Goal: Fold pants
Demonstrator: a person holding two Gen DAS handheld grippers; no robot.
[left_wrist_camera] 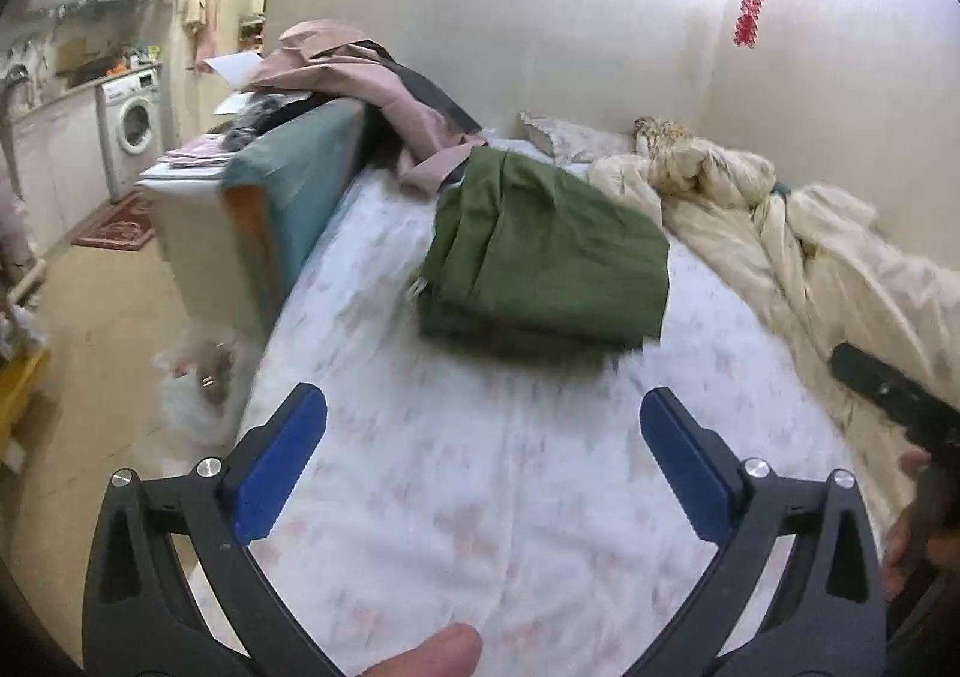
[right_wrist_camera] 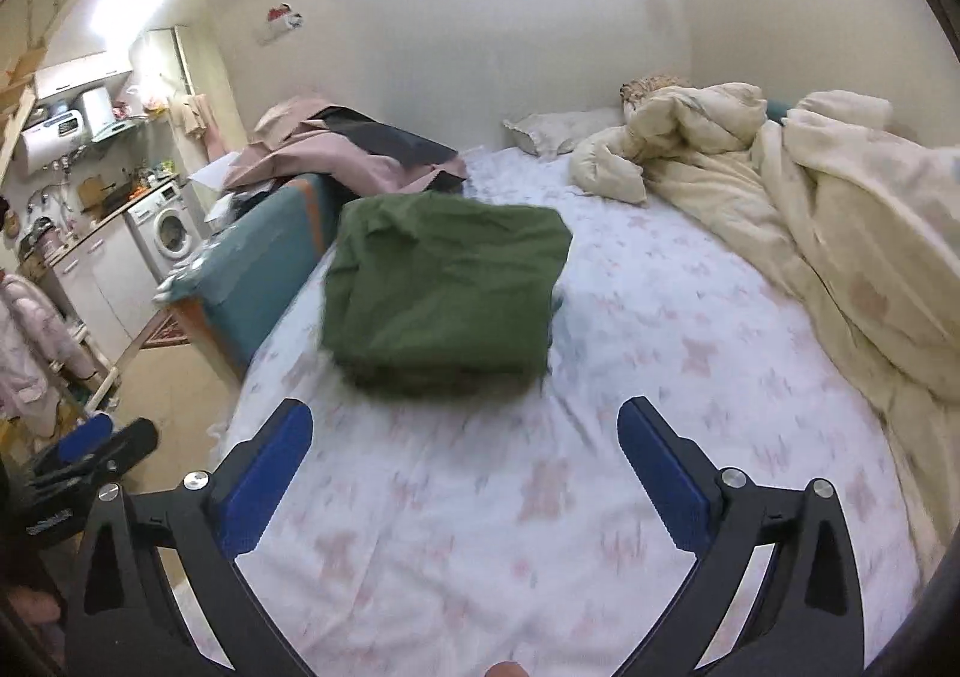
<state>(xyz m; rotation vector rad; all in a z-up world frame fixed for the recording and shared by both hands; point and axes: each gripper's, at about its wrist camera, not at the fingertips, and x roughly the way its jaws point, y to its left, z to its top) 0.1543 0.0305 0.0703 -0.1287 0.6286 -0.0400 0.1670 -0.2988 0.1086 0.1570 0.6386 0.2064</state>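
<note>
Green pants [left_wrist_camera: 540, 257] lie folded in a thick stack on the white flowered sheet [left_wrist_camera: 456, 485], toward the bed's left side; in the right wrist view the pants [right_wrist_camera: 444, 293] sit just ahead of me. My left gripper [left_wrist_camera: 483, 413] hangs open over bare sheet, short of the pants, nothing between its blue pads. My right gripper [right_wrist_camera: 465, 425] is open too, a little short of the stack's near edge and holding nothing. The right gripper's black body [left_wrist_camera: 900, 407] shows at the left view's right edge. The left gripper [right_wrist_camera: 96, 443] appears low at the left of the right view.
A cream duvet [right_wrist_camera: 810, 233] is bunched along the bed's right side, with a pillow [right_wrist_camera: 558, 128] at the head. Pink and dark clothes [left_wrist_camera: 372, 77] are heaped on a teal sofa back [left_wrist_camera: 288, 197] beside the bed. A washing machine [left_wrist_camera: 135, 128] stands at far left.
</note>
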